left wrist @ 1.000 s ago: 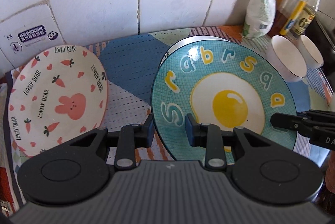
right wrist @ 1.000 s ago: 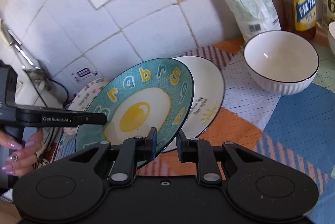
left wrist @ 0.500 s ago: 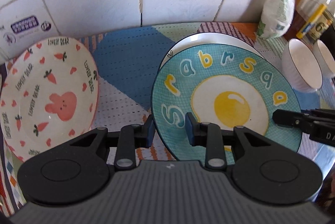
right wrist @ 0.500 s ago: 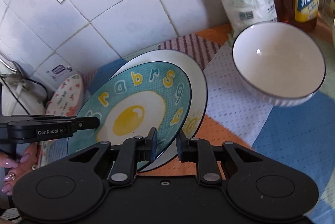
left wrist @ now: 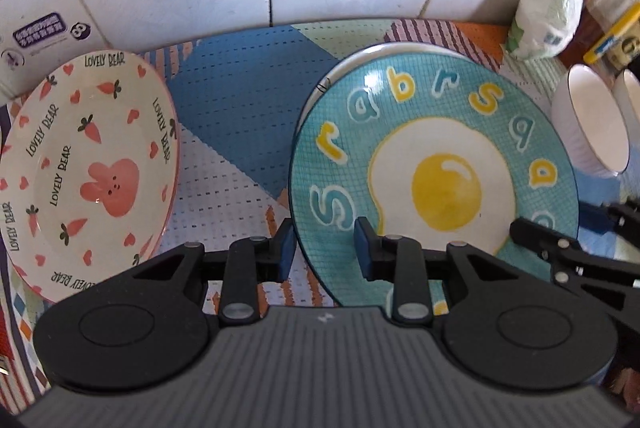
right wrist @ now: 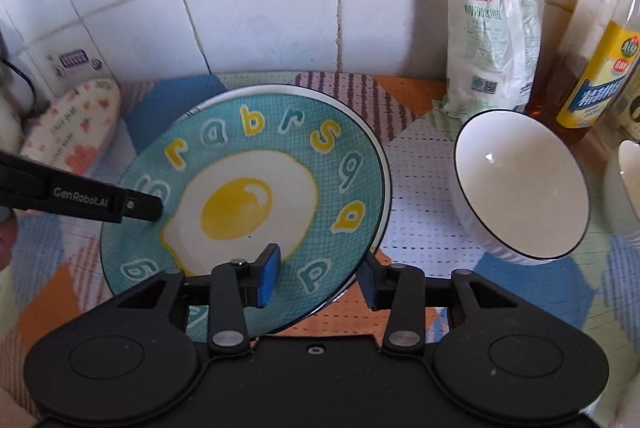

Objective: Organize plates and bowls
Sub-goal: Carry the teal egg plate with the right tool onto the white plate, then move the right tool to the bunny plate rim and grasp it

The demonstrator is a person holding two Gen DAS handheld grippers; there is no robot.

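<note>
A teal fried-egg plate (left wrist: 436, 163) (right wrist: 248, 199) lies on a white plate whose rim (left wrist: 384, 51) shows behind it. My left gripper (left wrist: 326, 248) is open, its jaws straddling the teal plate's near left rim. My right gripper (right wrist: 318, 276) is open, its jaws either side of the plate's right near rim. A pink rabbit plate (left wrist: 84, 163) (right wrist: 76, 123) lies to the left. A white bowl (right wrist: 520, 187) (left wrist: 592, 131) stands to the right, with a second bowl (right wrist: 624, 183) beside it.
A patchwork mat (left wrist: 236, 107) covers the counter against a white tiled wall (right wrist: 260, 7). A white bag (right wrist: 492, 43) and oil bottles (right wrist: 596, 75) stand at the back right.
The teal plate has come down level onto the white plate. Both grippers have opened and let go of its rim.
</note>
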